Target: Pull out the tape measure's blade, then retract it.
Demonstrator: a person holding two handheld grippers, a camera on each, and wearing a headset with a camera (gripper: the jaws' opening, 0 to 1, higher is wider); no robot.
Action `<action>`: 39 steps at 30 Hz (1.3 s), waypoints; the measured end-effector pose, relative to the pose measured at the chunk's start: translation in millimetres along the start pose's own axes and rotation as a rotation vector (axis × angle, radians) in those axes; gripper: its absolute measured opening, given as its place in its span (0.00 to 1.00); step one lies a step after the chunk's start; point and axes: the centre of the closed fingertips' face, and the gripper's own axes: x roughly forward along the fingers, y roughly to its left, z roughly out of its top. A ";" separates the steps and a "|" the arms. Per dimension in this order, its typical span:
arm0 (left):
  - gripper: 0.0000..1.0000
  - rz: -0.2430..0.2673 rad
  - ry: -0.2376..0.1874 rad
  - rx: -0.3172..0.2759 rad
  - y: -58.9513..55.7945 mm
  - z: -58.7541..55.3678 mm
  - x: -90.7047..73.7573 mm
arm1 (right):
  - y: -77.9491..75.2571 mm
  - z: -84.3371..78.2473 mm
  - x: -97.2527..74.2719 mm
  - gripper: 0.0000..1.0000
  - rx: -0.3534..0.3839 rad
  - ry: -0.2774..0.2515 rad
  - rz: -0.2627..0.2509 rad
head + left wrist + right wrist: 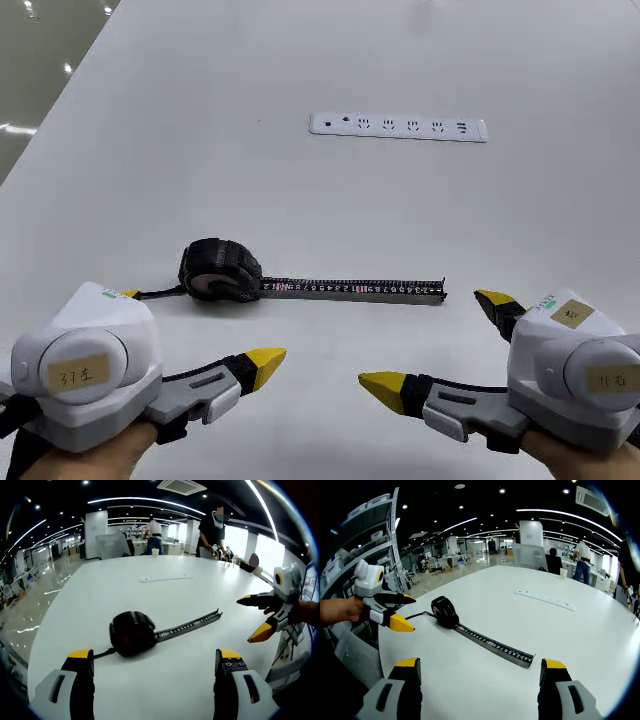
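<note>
White tabletop wide around extended blade

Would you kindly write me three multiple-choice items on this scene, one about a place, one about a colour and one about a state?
1. Where is the power strip relative to the tape measure, seen from the head view?
A) Beyond it, farther away
B) On top of it
C) In front of it, nearer

2. What colour are the fingertips of the left gripper and right gripper?
A) Red
B) Yellow
C) Green

3. What state is the blade in?
A) Fully retracted
B) Pulled out, lying flat
C) Clamped between fingers

Answers: 1 A, the power strip lies past the tape measure; 2 B, all the tips show yellow; 3 B, the blade runs out from the tape measure and nothing touches it.
</note>
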 end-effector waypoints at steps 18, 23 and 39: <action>0.90 0.026 -0.006 -0.047 8.1 11.3 20.4 | -28.8 -4.9 11.7 0.89 -0.058 0.070 0.027; 0.87 0.035 -0.004 -0.064 11.1 12.9 25.8 | -36.0 -6.5 14.6 0.82 -0.073 0.085 0.045; 0.76 0.092 0.026 -0.125 18.8 14.1 44.4 | -55.1 -12.8 30.1 0.67 -0.212 0.173 0.111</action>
